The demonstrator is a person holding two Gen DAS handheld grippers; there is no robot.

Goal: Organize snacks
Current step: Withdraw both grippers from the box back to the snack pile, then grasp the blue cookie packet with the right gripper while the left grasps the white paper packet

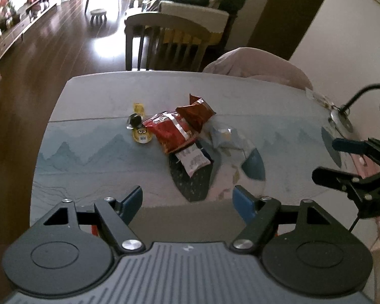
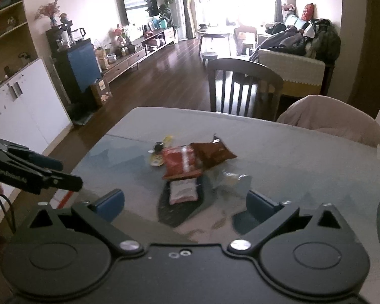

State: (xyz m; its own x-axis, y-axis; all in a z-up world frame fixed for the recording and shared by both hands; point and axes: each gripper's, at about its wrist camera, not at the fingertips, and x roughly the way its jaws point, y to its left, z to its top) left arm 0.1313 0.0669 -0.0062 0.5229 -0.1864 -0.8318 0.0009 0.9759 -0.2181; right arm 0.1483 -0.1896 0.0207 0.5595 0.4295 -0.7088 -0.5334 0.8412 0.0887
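My left gripper (image 1: 187, 200) hangs with jaws spread and empty, the snack pile (image 1: 182, 129) lying straight ahead mid-counter (image 1: 88, 172), its red packets running away from me. My right gripper (image 2: 186, 204), equally released, looks marginally nearer.

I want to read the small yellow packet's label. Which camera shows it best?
The left wrist view: the yellow cartoon-face packet lies unobstructed, face visible. In the right wrist view it is smaller, blurred and partly hidden behind the red snack bag.
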